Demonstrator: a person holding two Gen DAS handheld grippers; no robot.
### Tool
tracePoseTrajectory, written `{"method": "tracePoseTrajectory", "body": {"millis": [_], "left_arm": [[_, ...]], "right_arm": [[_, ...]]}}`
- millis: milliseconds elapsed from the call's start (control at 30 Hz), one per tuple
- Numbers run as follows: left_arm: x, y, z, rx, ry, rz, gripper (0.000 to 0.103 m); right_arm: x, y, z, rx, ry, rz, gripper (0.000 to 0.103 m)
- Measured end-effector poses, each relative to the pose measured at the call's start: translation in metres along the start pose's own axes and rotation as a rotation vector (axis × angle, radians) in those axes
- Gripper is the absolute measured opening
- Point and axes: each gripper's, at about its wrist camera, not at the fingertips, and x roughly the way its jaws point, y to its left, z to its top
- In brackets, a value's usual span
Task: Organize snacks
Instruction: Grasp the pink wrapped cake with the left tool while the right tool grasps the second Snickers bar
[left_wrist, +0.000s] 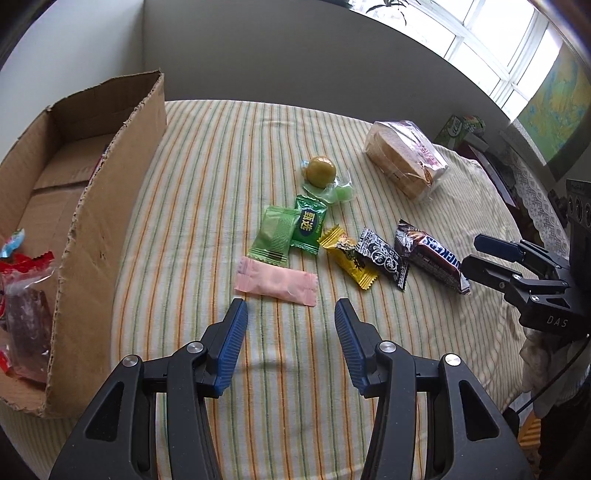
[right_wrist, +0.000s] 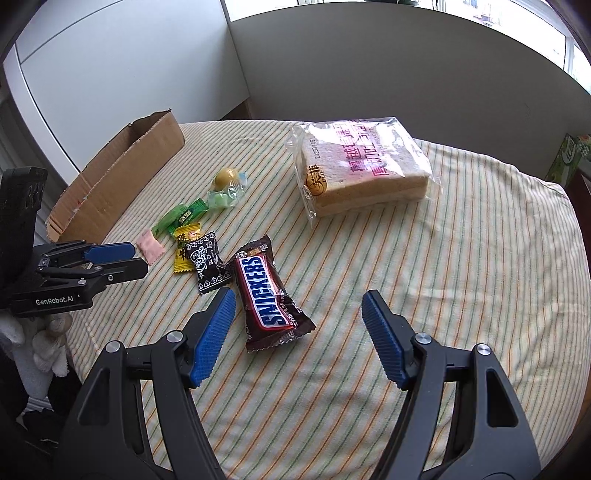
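The left gripper hovers with its jaws wide apart and nothing between them, just short of the pink wrapped candy on the striped tablecloth. At the far left stands the cardboard box, open at the top; in it lie a few snacks already, among them a red-wrapped packet and a clear packet with something dark inside, so the sorting seems partly done. Rightward on the cloth lie two green sachets, a round yellow-green sweet, a yellow candy, a black candy, the Snickers bar and a bagged bread loaf. The right gripper is also spread wide and empty, the Snickers bar lying near its left finger. The next move likely calls for lowering over a flat wrapper and closing on it squarely, then carrying it left to the box.
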Motion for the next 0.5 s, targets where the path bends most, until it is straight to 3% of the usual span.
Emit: {"method": "tracePoseTrajectory", "body": {"millis": [500], "left_arm": [[0.017,-0.004,0.018,0.008,-0.025,0.074,0.048]], "right_arm": [[0.003,-0.003,0.006,-0.003,-0.007,0.004,0.074]]}}
